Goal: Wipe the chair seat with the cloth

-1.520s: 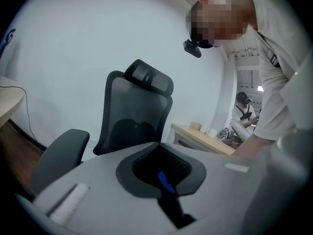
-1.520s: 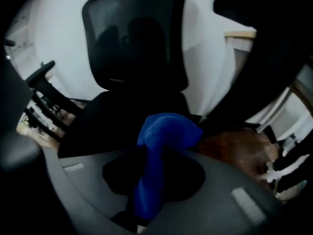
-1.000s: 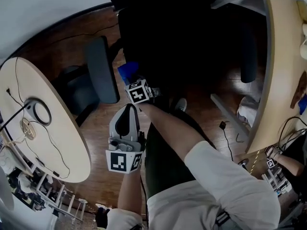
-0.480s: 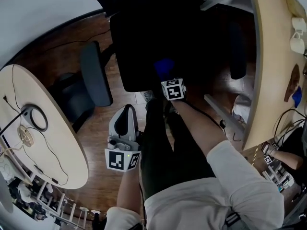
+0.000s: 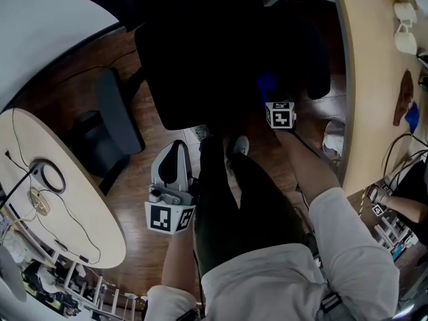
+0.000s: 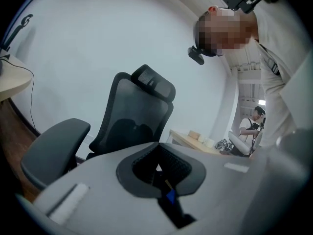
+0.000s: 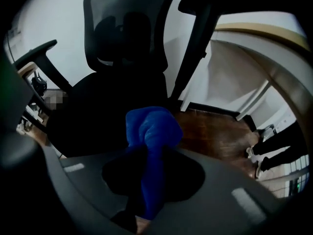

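The black chair seat [image 5: 200, 59] fills the upper middle of the head view, dark and hard to read. My right gripper [image 5: 275, 104] is shut on a bunched blue cloth [image 5: 267, 84] at the seat's right side, close to the right armrest [image 5: 318, 65]. In the right gripper view the cloth [image 7: 149, 129] bulges out past the jaws over the seat [image 7: 98, 116], below the mesh backrest [image 7: 127, 28]. My left gripper [image 5: 175, 160] hangs off the seat's front edge over the floor, shut and holding nothing; its view faces the backrest [image 6: 137, 116] and an armrest [image 6: 54, 146].
A round wooden table [image 5: 60, 199] with cables and a tape ring [image 5: 50, 176] stands at the left. A long desk [image 5: 361, 79] with cups [image 5: 405, 39] runs along the right. My own legs [image 5: 227, 192] are between the grippers. Another person [image 6: 252, 126] is far back.
My right gripper has carried the blue cloth across the seat from its front left toward the right armrest. The left gripper has stayed where it was.
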{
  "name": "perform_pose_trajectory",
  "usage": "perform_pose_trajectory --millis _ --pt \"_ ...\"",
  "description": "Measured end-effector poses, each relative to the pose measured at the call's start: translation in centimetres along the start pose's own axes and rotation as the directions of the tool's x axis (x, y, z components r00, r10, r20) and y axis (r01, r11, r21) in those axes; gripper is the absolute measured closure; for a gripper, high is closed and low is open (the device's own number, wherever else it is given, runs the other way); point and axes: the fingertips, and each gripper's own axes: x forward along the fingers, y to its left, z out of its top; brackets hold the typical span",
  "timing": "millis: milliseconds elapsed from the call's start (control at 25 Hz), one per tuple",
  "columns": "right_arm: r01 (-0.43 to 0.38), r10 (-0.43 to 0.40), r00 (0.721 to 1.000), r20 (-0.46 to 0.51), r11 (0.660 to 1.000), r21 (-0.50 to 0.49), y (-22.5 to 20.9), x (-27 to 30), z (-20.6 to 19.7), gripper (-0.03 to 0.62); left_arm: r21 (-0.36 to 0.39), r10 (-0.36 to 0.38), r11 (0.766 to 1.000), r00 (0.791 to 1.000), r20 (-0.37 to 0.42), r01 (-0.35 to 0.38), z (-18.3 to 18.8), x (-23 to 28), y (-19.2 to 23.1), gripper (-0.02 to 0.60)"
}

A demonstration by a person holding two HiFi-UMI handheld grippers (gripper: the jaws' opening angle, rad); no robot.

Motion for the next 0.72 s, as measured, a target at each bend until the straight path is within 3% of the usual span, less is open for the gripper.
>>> perform_pose_trajectory --millis 160,240,320,360,400,480,560,640,720 --pt "-0.089 0.084 0.986 0.145 0.995 0.035 4.4 -5.7 5.1 0.504 0.012 -0.006 1.000 1.000 0.018 0.006 4.7 0.4 -1.0 0.578" --pt "-0.156 0.135 0.962 0.238 0.985 0.069 7.7 -14.5 9.2 0.505 0.031 -0.013 0.999 1.000 0.024 0.013 9.9 -0.5 -2.8 0.578" --pt "-0.214 0.188 0.915 0.358 0.976 0.035 10.7 -25.1 14.0 0.505 0.077 -0.005 0.997 1.000 0.011 0.004 15.2 -1.8 -5.4 0.578" --pt "-0.234 0.214 0.868 0.448 0.972 -0.011 11.7 -30.0 16.8 0.505 0.115 0.003 0.993 1.000 0.008 -0.004 17.7 -2.2 -6.5 0.578" --pt "-0.243 0.239 0.797 0.554 0.968 -0.067 12.4 -34.4 20.3 0.505 0.166 0.010 0.986 1.000 0.018 -0.013 20.4 -2.2 -7.5 0.578" --pt "-0.232 0.270 0.611 0.744 0.960 -0.158 12.9 -43.9 26.5 0.503 0.272 0.014 0.962 0.997 0.072 -0.034 26.1 -1.9 -9.8 0.580" --pt "-0.212 0.287 0.447 0.847 0.954 -0.212 12.4 -55.6 27.2 0.503 0.338 0.015 0.940 0.994 0.104 -0.050 30.1 -4.7 -14.8 0.583" --pt "-0.195 0.309 0.329 0.892 0.947 -0.256 11.9 -66.5 25.1 0.503 0.387 -0.013 0.921 0.992 0.127 -0.038 32.7 -8.8 -20.7 0.586" --pt "-0.171 0.330 0.240 0.913 0.940 -0.295 11.6 -74.4 23.7 0.503 0.434 -0.055 0.901 0.985 0.164 -0.022 35.2 -11.8 -25.1 0.592"
